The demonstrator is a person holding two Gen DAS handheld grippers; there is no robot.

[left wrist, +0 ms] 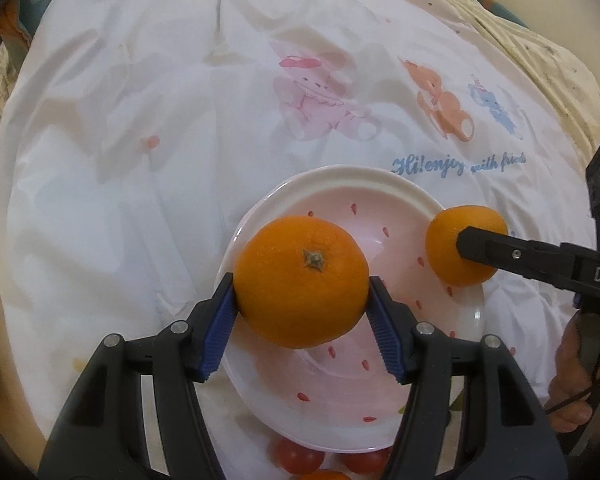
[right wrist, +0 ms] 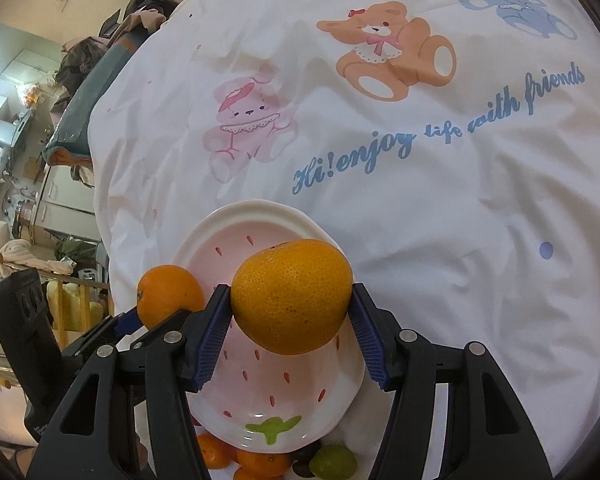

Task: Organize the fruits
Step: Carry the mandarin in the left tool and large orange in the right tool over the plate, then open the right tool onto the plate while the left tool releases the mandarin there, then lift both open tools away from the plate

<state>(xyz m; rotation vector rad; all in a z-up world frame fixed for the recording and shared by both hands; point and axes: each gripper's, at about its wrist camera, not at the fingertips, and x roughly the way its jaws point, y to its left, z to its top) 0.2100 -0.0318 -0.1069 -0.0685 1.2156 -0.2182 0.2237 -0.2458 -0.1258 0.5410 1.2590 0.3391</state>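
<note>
**Ana:** Orange peel fills the near field in both wrist views. The left gripper [left wrist: 301, 294] is clamped on a stem-up mandarin [left wrist: 301, 282], its blue pads [left wrist: 220, 330] pressed into the fruit's 2 sides.

**Ben:** And the right gripper [right wrist: 291, 306]?

**Ana:** Also clamped, on a second mandarin [right wrist: 292, 296], pads tight on either flank. That fruit's flat axis tilts, stem end turned up and away from the camera.

**Ben:** Where do the 2 fruits sit relative to the target?

**Ana:** Both hang over the strawberry-shaped bowl [left wrist: 380, 184]. From the left camera, the stem-up mandarin is above the bowl's left half, and the second mandarin [left wrist: 456, 240] is at the right rim, partly over it. Neither looks to be resting on the pink floor yet, though I can't be sure of the gap.

**Ben:** So the move turns on what?

**Ana:** On straight down. The bowl lies directly below each gripper, so I judge a short lowering and a release is all that's left. The left fruit is nearer the centre; the right one needs a nudge inward or it may catch the rim.

**Ben:** Anything closer to us?

**Ana:** Below the bowl's near edge, cherry tomatoes [left wrist: 296, 458] in the left view; small oranges [right wrist: 262, 462] and a green lime [right wrist: 334, 462] in the right.

**Ben:** And beyond?

**Ana:** White bear-print bedsheet [right wrist: 440, 240], nothing else on it.
</note>
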